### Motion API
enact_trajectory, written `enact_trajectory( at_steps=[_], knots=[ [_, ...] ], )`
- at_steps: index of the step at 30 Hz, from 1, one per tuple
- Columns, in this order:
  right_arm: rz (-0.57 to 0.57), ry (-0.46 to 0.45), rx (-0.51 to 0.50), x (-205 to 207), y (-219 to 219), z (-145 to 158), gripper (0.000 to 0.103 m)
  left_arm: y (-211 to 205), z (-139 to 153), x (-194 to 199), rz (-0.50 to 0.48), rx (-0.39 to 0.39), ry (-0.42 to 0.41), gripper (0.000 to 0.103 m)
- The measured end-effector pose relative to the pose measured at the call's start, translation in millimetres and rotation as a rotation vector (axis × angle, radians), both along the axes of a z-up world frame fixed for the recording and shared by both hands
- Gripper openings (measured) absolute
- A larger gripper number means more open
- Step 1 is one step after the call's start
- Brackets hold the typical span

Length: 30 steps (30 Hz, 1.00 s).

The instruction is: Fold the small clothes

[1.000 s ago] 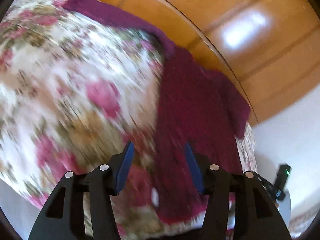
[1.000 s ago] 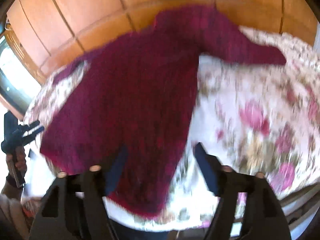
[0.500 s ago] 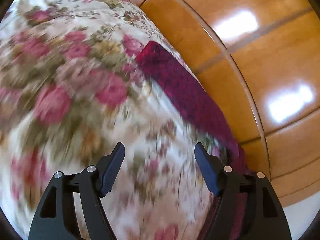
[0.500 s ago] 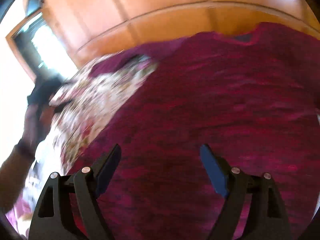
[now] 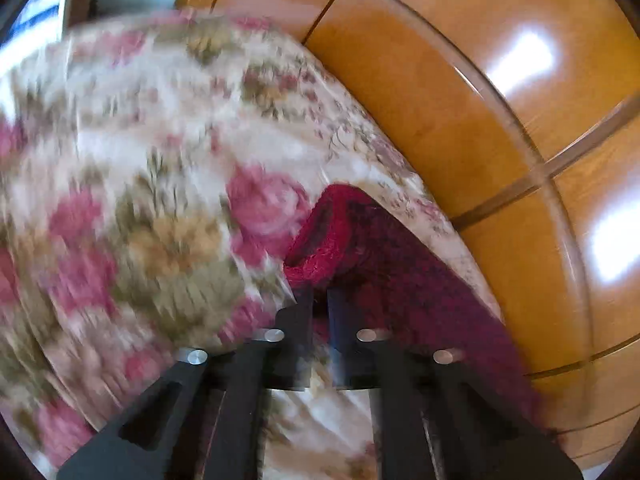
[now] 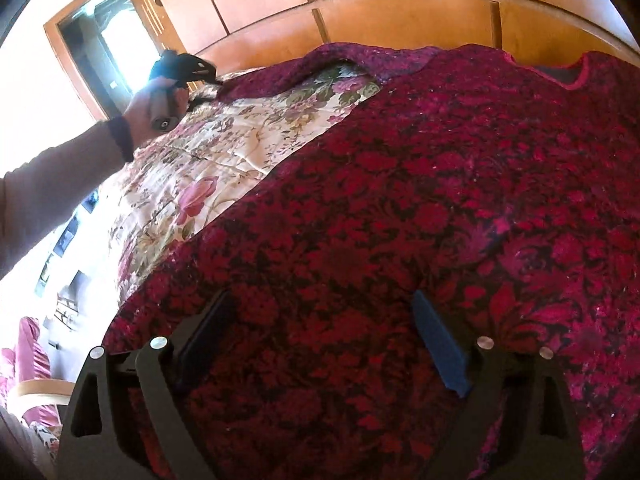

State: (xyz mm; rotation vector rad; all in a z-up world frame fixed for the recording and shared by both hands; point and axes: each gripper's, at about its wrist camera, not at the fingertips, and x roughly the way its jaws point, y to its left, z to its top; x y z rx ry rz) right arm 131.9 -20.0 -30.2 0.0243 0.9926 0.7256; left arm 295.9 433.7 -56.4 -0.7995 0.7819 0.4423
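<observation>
The right gripper [image 6: 320,340], jaws just widened and empty, hovers low in frame over the dark red sweater [image 6: 420,208]. It lies flat on the floral bedspread [image 6: 224,152], long axis running from hem below to neckline at upper right. Far upper left, the left gripper [image 5: 318,300] has just clamped the sleeve cuff [image 5: 320,240] (sleeve stretching leftward).

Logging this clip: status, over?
Left tongs shut on sweater cuff. Right tongs open over sweater body. Nothing in the way.
</observation>
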Motion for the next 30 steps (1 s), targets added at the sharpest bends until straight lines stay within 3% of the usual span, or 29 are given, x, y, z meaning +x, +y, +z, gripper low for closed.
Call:
enact_trajectory(
  at_steps=[3, 6, 10, 11, 13, 15, 21, 26, 30],
  knots=[
    [0.002, 0.006, -0.001, 1, 4, 0, 0.091, 12, 23, -8, 0.045, 0.097, -0.031, 0.005],
    [0.010, 0.000, -0.011, 1, 5, -1, 0.092, 29, 31, -11, 0.076, 0.132, -0.015, 0.005],
    [0.016, -0.005, -0.027, 0, 8, -2, 0.095, 16, 29, -4, 0.017, 0.210, 0.048, 0.009],
    [0.015, -0.005, -0.028, 1, 8, -1, 0.095, 8, 28, -4, 0.003, 0.225, 0.065, 0.015],
    [0.011, -0.005, -0.030, 1, 9, 0, 0.095, -12, 32, -13, -0.050, 0.210, 0.016, 0.062],
    [0.007, -0.003, -0.030, 1, 10, 1, 0.095, -41, 33, -29, -0.110, 0.179, -0.046, 0.067],
    [-0.053, 0.023, -0.009, 3, -11, 20, 0.092, -154, 22, -98, -0.568, -0.034, -0.137, 0.067],
    [-0.325, 0.009, -0.013, -8, -115, 46, 0.092, -226, 11, -167, -0.865, -0.179, -0.155, 0.067],
    [-0.566, 0.067, -0.068, -41, -207, 44, 0.091, -254, 5, -205, -0.927, -0.112, -0.124, 0.066]
  ],
)
